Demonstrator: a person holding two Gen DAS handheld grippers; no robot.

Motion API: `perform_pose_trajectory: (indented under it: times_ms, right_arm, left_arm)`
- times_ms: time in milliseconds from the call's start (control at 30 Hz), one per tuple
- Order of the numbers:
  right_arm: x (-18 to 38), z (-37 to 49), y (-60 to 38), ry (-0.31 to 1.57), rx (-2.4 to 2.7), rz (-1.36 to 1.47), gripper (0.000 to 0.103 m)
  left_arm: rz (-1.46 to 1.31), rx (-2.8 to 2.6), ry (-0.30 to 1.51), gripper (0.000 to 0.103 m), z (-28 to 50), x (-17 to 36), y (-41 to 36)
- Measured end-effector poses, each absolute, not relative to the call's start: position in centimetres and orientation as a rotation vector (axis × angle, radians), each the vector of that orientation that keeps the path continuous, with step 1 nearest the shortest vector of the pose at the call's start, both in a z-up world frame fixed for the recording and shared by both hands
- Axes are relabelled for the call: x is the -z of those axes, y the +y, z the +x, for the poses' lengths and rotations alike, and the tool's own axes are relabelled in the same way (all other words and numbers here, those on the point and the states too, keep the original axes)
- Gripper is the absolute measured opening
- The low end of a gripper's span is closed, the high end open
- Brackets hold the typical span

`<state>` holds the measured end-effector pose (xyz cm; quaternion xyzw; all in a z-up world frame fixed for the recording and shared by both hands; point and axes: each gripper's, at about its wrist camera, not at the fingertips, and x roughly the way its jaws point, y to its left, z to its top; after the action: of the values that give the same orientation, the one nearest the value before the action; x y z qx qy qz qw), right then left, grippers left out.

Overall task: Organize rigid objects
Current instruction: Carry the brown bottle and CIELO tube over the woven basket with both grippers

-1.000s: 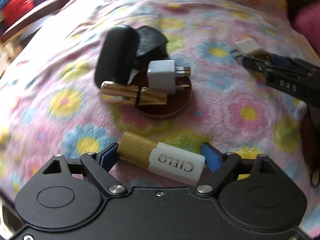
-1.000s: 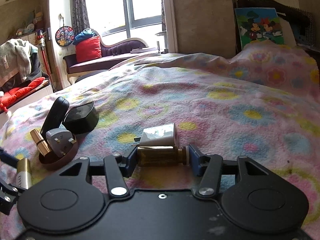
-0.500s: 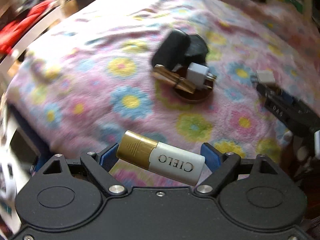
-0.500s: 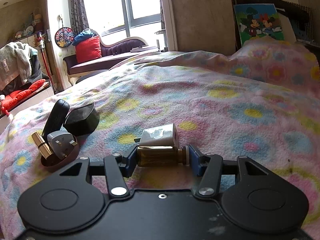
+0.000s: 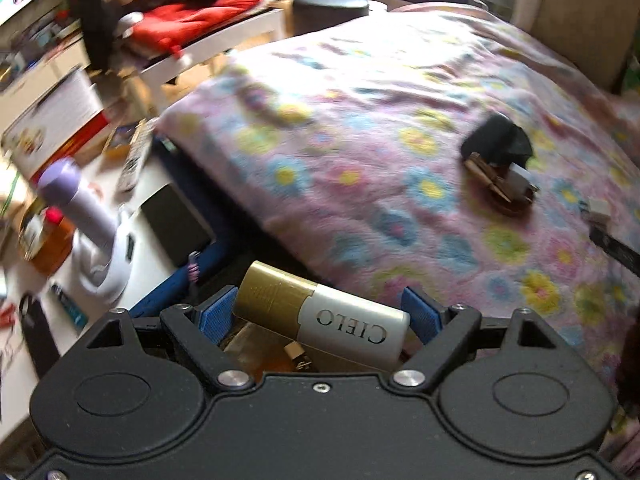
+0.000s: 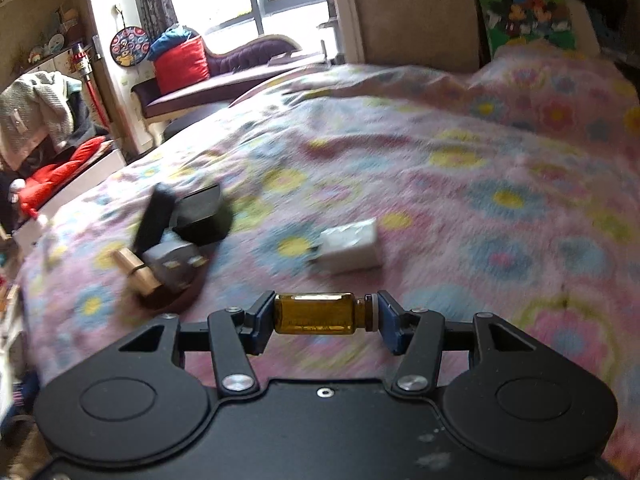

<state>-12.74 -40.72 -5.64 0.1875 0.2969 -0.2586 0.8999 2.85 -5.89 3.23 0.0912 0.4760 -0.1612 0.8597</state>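
In the left wrist view, we see the left claw (image 5: 320, 314) clenched on a short cylinder (image 5: 320, 318), held crosswise between its blue pads (image 5: 216, 316). The cylinder is half ribbed gold metal and half smooth silver, the silver part printed "CIELO". The claw is tilted and sits over the edge of the bed (image 5: 400, 160), with a cluttered white surface (image 5: 156, 184) below on the left. The bed carries a fuzzy pink blanket with yellow and blue flowers. Well apart from the claw, far up on the right, a dark round dish (image 5: 514, 206) holds a gold tube (image 5: 486, 176) and a white plug (image 5: 520, 178), with two black blocks just behind.

In the right wrist view, we see the right claw (image 6: 320, 314) gripping a small amber glass bottle (image 6: 316, 314) lengthwise, its white cap against the right pad. The claw is level above the blanket. A white boxy charger (image 6: 350, 246) lies on the blanket just beyond the bottle. To the left, blurred, the dish (image 6: 168, 300) holds the gold tube (image 6: 134, 268) and a grey-looking plug (image 6: 176, 262), with black blocks (image 6: 200, 216) touching behind.
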Motion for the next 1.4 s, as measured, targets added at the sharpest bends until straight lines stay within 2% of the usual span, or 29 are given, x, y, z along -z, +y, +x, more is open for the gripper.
perform_pose_trajectory:
  times_ms: [333, 733, 1033, 1400]
  right_arm:
    - [2.5, -12.0, -30.7, 0.707, 0.244, 0.464, 0.052]
    - [5.2, -8.8, -17.7, 0.956, -0.057, 0.315, 0.052]
    - [5.4, -8.9, -15.8, 0.976, -0.109, 0.19, 0.052]
    - [5.5, -8.2, -15.8, 0.967, -0.148, 0.181, 0.053]
  left_arm:
    - [0.078, 0.261, 1.058, 0.083, 3.4, -0.5, -0.6]
    - [0.051, 0.265, 1.162, 0.083, 3.5, 1.7, 1.3]
    - [0.062, 0.25, 1.188, 0.083, 3.8, 2.3, 1.4]
    - [0.065, 0.203, 1.24, 0.084, 4.3, 3.1, 1.6]
